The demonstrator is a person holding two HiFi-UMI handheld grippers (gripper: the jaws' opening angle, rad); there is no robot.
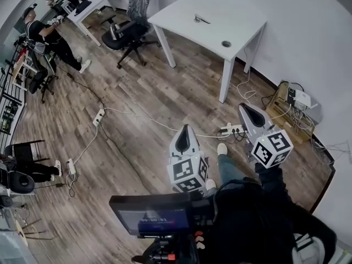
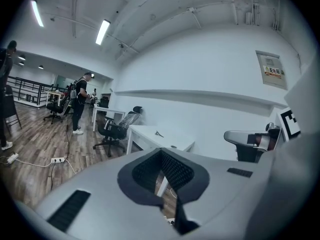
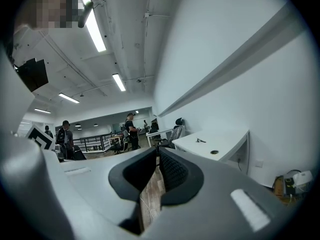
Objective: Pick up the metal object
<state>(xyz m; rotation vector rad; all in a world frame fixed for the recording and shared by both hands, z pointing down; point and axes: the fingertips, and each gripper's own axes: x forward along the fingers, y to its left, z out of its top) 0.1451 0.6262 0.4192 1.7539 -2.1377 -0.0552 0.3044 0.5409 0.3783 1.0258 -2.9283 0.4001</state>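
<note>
Metal object (image 1: 201,19) untouched; claws (image 1: 184,127) (image 1: 245,106) closed, empty

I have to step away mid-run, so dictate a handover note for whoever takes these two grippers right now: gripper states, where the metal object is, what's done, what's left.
Left gripper: jaws together, nothing between them.
Right gripper: jaws together, empty.
Metal object: lies on the white table across the room, untouched.
Done: nothing picked up yet; both grippers are held out over the wood floor, well short of the table.
Left: walk to the table, open one gripper, close it on the object, lift.
</note>
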